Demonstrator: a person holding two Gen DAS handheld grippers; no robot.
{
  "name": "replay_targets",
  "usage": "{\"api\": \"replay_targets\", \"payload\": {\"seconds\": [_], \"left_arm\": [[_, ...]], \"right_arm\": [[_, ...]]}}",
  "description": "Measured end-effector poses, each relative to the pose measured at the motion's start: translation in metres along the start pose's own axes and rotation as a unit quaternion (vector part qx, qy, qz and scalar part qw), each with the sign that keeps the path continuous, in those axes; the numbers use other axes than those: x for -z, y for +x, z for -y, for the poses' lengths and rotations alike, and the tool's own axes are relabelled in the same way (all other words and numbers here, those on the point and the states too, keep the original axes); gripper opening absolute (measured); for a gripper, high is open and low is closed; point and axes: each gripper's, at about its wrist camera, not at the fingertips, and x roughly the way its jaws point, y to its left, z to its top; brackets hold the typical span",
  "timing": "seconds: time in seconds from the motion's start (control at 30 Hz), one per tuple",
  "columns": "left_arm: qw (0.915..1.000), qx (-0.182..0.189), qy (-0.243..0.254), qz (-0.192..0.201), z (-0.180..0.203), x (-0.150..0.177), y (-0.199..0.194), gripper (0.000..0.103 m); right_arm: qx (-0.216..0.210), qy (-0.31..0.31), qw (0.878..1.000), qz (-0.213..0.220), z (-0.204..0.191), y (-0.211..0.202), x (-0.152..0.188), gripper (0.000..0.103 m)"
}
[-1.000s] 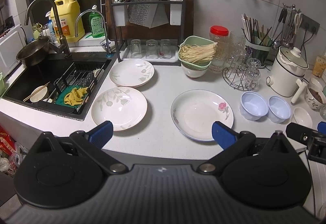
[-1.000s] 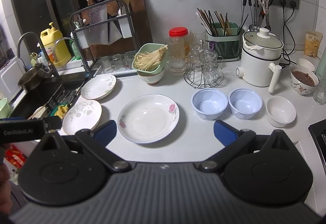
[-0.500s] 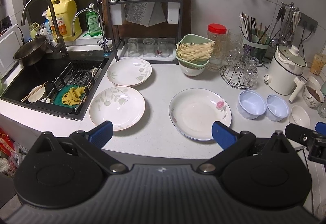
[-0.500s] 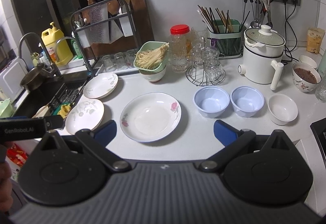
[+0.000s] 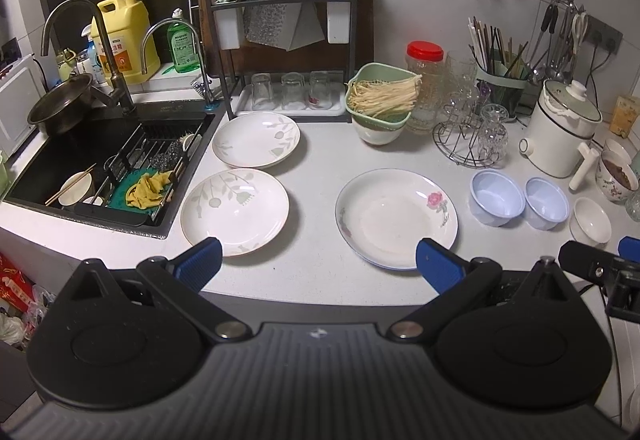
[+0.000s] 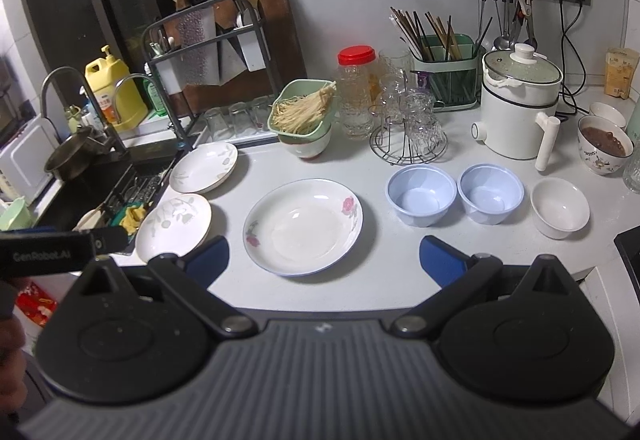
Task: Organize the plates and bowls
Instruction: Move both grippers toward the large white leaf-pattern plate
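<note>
Three plates lie on the white counter: a large rose-print plate [image 5: 396, 217] [image 6: 303, 226] in the middle, and two leaf-print plates, one near [image 5: 235, 211] [image 6: 174, 226] and one farther back [image 5: 256, 139] [image 6: 203, 167], by the sink. Two light blue bowls [image 5: 497, 197] [image 5: 547, 203] [image 6: 421, 194] [image 6: 490, 193] and a small white bowl [image 5: 592, 220] [image 6: 560, 207] stand to the right. My left gripper [image 5: 318, 264] is open and empty at the counter's front edge. My right gripper [image 6: 324, 259] is open and empty, in front of the rose plate.
A sink [image 5: 100, 163] with a rack and cloth is at the left. A knife and glass rack [image 5: 280, 51], a green noodle basket on a bowl [image 5: 380, 103], a glass stand [image 5: 468, 135], a white electric pot [image 5: 564, 131] and a filled bowl [image 6: 605, 149] line the back.
Both grippers have risen and moved slightly forward over the counter, so the dishes sit a little lower and nearer in view. Both stay open. Nothing on the counter has moved.
</note>
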Motion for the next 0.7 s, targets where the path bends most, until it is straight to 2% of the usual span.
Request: {"api": "replay_targets", "payload": {"seconds": [0.17,0.53,0.7], "left_arm": [[1.0,-0.003,-0.001,0.001,0.0,0.004,0.0,0.103],[0.9998,-0.01,-0.017,-0.004,-0.018,0.005,-0.001,0.103],[0.9999,-0.007,-0.009,-0.008,-0.007,0.006,0.001,0.103]], "right_arm": [[0.0,0.007,1.0,-0.007,0.001,0.003,0.003,0.103],[-0.001,0.007,1.0,0.009,0.006,-0.008,0.017,0.103],[0.007,0.016,1.0,0.014,0.015,-0.01,0.021,0.103]]}}
